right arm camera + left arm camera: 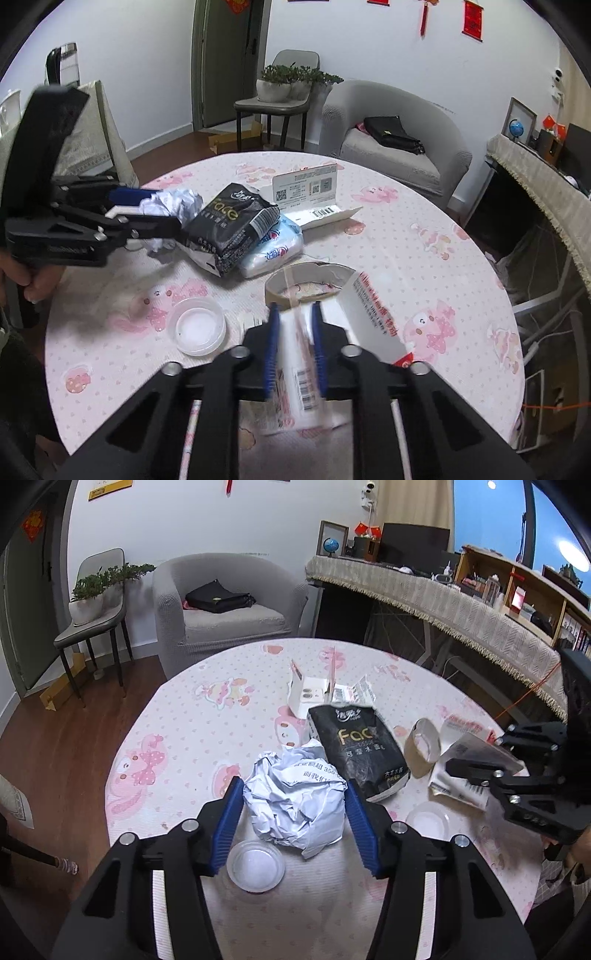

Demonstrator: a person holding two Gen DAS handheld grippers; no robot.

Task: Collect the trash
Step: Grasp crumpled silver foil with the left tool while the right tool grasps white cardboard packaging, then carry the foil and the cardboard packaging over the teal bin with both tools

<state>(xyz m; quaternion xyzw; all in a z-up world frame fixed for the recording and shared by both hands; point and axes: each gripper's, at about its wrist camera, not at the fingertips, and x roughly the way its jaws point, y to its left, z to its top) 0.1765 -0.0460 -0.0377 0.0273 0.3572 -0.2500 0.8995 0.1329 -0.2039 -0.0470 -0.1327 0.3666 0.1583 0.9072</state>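
Observation:
A crumpled white paper ball (295,805) lies on the round table with the pink cartoon cloth (177,738). My left gripper (293,786) is shut on the ball, its blue pads (231,823) pressing both sides. The right wrist view shows the left gripper (168,206) from the side with the paper ball (173,201) between its fingers. My right gripper (294,310) is shut on a flattened white carton (369,317) with red lettering and a barcode. In the left wrist view the right gripper (454,768) holds the carton (461,746) at the table's right side.
A black tissue pack (358,749), a cardboard tape ring (423,747), an opened white box (314,694) and two clear plastic lids (256,866) (428,819) lie on the table. A blue-and-white tissue pack (273,251) lies under the black one. A grey armchair (229,602) and a fringed desk (461,609) stand beyond.

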